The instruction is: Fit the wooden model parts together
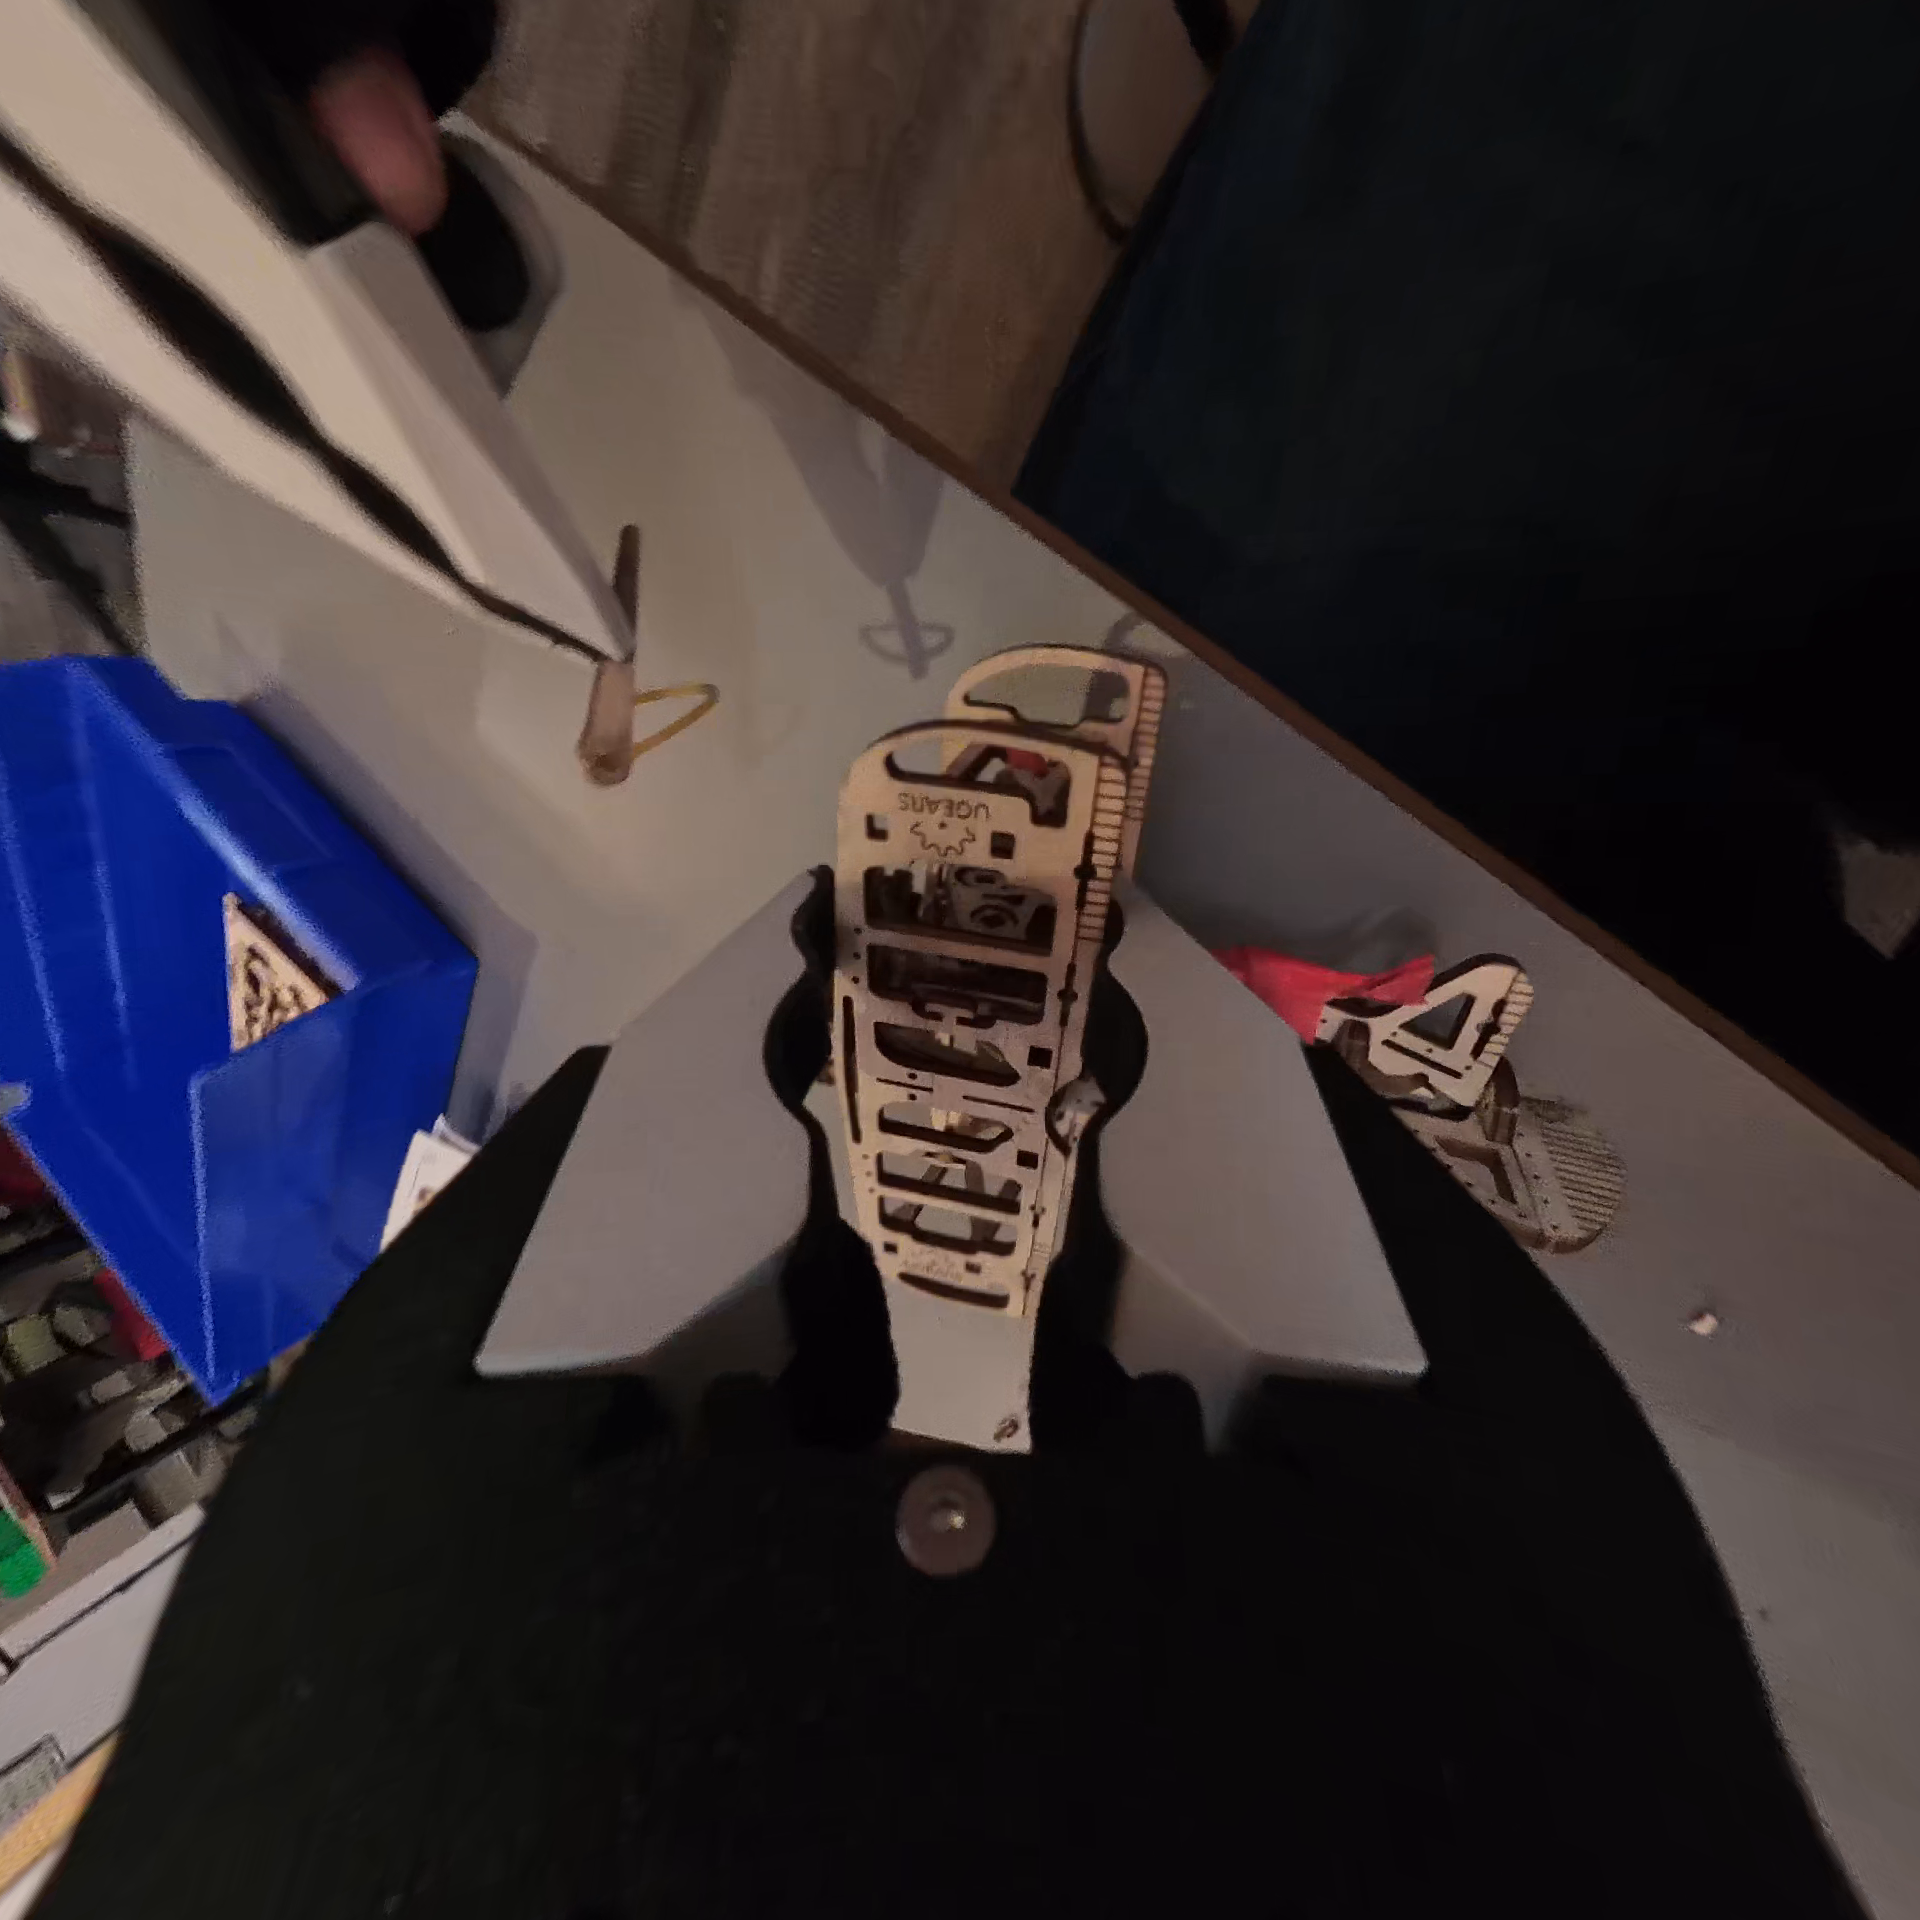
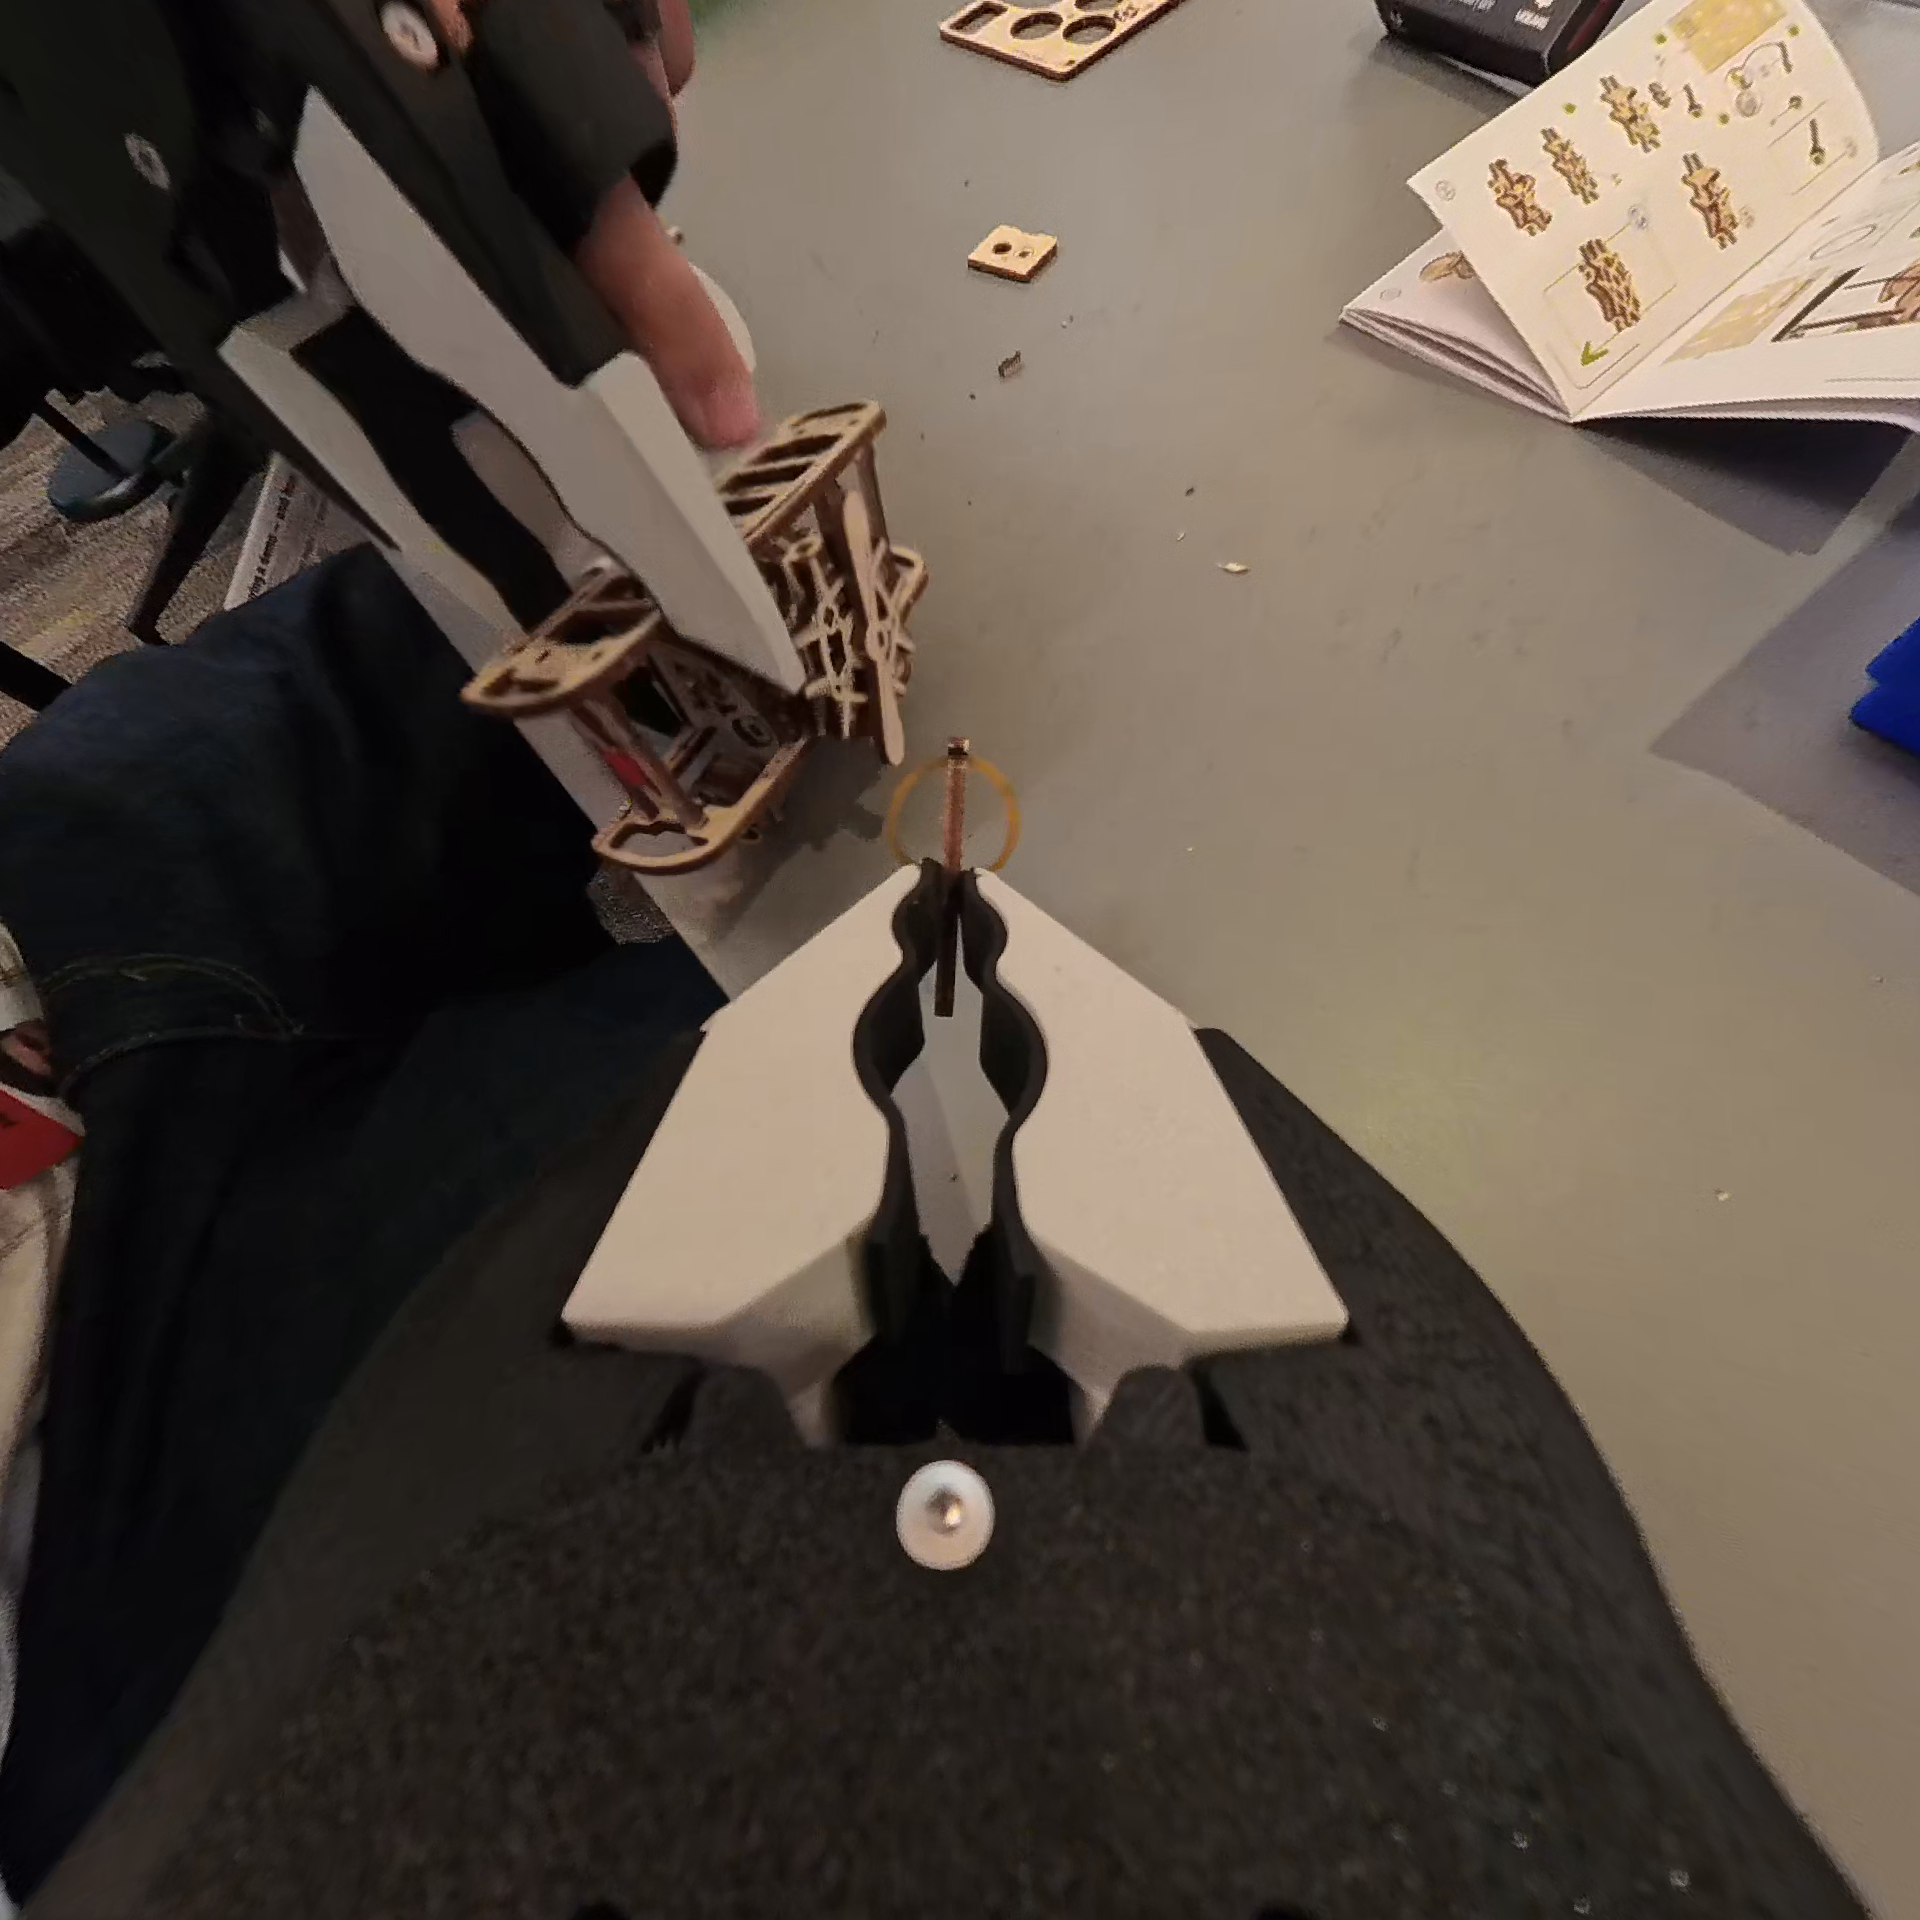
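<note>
Left wrist view: the left claw point(image 1: 961, 1039) is closed on a largely built wooden model point(image 1: 961, 1039), held above the tabletop point(image 1: 790, 499); another wooden section point(image 1: 1455, 1091) lies loose near the edge, so assembly looks well advanced but unfinished.

Right wrist view: the right claw point(image 2: 948, 894) is nearly shut, pinching a thin wooden pin point(image 2: 954, 821) that carries a rubber band point(image 2: 954, 821), just beside the model point(image 2: 748, 665). The pin is not yet fitted, I judge.
</note>
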{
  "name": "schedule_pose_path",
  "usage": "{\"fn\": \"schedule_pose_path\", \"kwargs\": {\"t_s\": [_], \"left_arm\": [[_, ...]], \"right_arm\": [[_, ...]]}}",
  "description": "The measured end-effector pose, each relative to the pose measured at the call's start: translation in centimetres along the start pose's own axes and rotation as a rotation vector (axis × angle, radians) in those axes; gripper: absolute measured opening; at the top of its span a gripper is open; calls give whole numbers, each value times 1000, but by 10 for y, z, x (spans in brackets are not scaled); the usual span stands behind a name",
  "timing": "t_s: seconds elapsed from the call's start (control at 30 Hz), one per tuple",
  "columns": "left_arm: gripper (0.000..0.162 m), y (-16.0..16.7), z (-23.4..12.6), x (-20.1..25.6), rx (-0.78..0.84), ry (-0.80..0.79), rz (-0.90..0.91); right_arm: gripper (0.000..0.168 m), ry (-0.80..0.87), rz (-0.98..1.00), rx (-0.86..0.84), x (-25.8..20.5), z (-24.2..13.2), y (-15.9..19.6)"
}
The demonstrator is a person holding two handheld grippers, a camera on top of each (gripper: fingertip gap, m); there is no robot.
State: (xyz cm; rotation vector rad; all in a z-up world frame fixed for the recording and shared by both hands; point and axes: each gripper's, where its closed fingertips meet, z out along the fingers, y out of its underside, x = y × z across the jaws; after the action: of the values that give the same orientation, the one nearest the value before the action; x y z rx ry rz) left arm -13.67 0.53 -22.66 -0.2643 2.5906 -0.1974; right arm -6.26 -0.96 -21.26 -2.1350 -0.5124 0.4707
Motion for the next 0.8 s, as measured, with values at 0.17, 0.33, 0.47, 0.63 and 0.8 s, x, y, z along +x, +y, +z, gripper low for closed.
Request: {"fn": "schedule_pose_path", "kwargs": {"t_s": [0.17, 0.33, 0.47, 0.63, 0.8], "left_arm": [[43, 17, -26, -31, 142, -227, -229], [44, 58, -73, -51, 450, -468, -667], [43, 107, -107, -47, 638, -654, -901], [43, 155, -126, -32, 635, -838, -916], [43, 174, -114, -14, 558, -856, -926]], "right_arm": [[1, 0, 11, 17, 0, 0, -3], [1, -3, -7, 62, -4, -2, -21], [1, -6, -32, 81, -6, 3, -42], [1, -2, -52, 80, -15, 16, -54], [2, -7, -68, 39, -30, 30, -48]]}}
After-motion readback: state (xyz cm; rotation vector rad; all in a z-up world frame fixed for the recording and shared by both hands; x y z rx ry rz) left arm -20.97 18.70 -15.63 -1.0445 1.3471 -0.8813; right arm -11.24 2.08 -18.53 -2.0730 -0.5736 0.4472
